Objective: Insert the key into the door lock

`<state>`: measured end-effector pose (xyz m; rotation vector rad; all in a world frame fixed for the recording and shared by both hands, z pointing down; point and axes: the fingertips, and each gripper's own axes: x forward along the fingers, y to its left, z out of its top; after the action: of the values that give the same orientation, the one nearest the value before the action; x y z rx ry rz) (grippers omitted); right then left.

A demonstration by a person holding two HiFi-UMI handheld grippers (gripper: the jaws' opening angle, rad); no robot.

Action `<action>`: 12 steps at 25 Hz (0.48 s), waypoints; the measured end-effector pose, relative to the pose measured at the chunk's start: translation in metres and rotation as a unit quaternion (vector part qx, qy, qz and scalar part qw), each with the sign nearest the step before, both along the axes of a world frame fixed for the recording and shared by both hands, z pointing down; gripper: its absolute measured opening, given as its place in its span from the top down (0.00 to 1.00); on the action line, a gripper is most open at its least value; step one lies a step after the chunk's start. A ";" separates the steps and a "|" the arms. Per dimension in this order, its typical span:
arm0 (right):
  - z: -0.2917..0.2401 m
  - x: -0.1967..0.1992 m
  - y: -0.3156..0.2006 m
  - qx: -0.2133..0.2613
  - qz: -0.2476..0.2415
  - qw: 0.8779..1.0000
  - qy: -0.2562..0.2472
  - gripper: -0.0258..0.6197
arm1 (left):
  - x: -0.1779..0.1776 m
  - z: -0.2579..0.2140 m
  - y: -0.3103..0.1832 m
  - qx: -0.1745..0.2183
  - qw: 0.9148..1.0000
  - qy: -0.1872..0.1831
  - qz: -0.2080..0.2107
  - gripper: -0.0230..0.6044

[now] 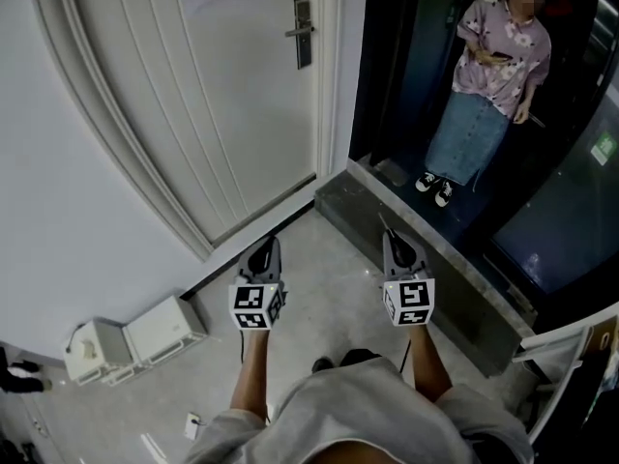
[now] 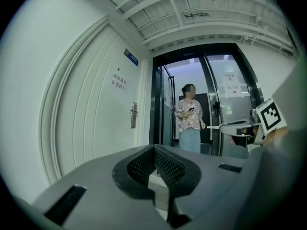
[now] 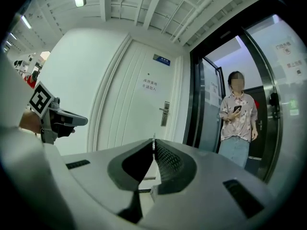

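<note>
My right gripper (image 3: 153,151) clamps the key (image 3: 153,141), blade level, lock (image 3: 165,113) well ahead and higher; my left gripper (image 2: 154,150) is closed, empty

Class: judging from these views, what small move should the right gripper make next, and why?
Probably carry the right gripper forward, level, toward the lock on the white door. It is shut on the key, whose tip sticks out ahead, but the lock is far off, so inserting isn't yet possible.
</note>
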<state>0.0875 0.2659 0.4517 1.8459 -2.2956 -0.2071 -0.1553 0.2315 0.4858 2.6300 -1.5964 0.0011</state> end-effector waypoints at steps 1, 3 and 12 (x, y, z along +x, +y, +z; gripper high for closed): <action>0.003 0.000 -0.010 -0.003 0.001 1.000 0.000 0.91 | -0.001 0.002 -0.010 -0.002 1.000 0.000 0.000 0.93; 0.006 0.000 -0.032 -0.007 0.001 1.000 -0.001 0.91 | -0.002 0.006 -0.033 -0.007 1.000 0.000 -0.001 0.93; 0.025 0.026 -0.163 -0.012 -0.010 1.000 -0.013 0.91 | 0.029 0.019 -0.159 -0.014 1.000 -0.017 -0.004 0.93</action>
<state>0.1133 0.1033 0.4767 1.8252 -2.3237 -0.1594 -0.1266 0.0724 0.5044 2.6167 -1.6062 0.0670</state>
